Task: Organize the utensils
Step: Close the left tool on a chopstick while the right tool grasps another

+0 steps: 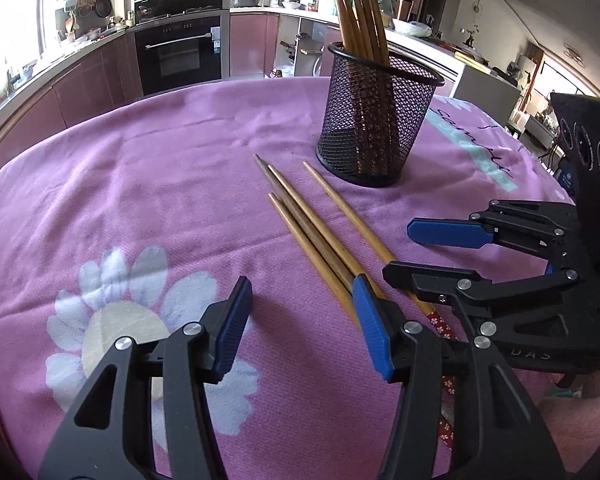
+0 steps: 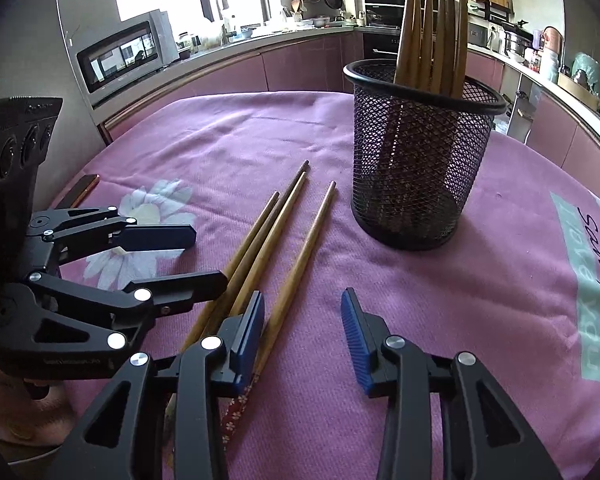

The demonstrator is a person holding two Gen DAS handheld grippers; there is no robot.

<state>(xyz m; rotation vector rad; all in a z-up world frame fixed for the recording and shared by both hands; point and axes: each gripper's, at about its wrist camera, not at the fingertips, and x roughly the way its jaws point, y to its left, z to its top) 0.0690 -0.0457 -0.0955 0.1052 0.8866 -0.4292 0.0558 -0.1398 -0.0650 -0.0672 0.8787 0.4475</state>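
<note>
Closest to the lens in the left wrist view, our left gripper (image 1: pixel 300 324) filled the bottom of the frame, jaws standing apart with nothing between them but the pink cloth (image 1: pixel 148 208); its right blue pad (image 1: pixel 374 330) lay over the butt ends of the loose chopsticks (image 1: pixel 312 226) without clamping them. Under the left pad we saw a white flower print (image 1: pixel 112 320) at lower left. From the frame's centre four chopsticks ran down toward the lower right, tips pointing up-frame, lying flat on the cloth. Above them, right of centre, stood the black mesh cup (image 1: pixel 374 120), upright, with a bunch of chopsticks (image 1: pixel 356 8) leaning inside it. At the right edge our right gripper (image 1: pixel 400 252) hung just over the same butt ends.

In the right wrist view, the left gripper (image 2: pixel 208 258) sat at left, just beside the chopsticks (image 2: pixel 268 248). At bottom centre, the right gripper (image 2: pixel 302 308) was parted as well, one chopstick running between its pads (image 2: pixel 248 328) yet untouched by the right one; whether the left pad pressed it we could not tell. The mesh cup (image 2: pixel 416 160) stood at upper right, near the loose tips but apart from them.
</note>
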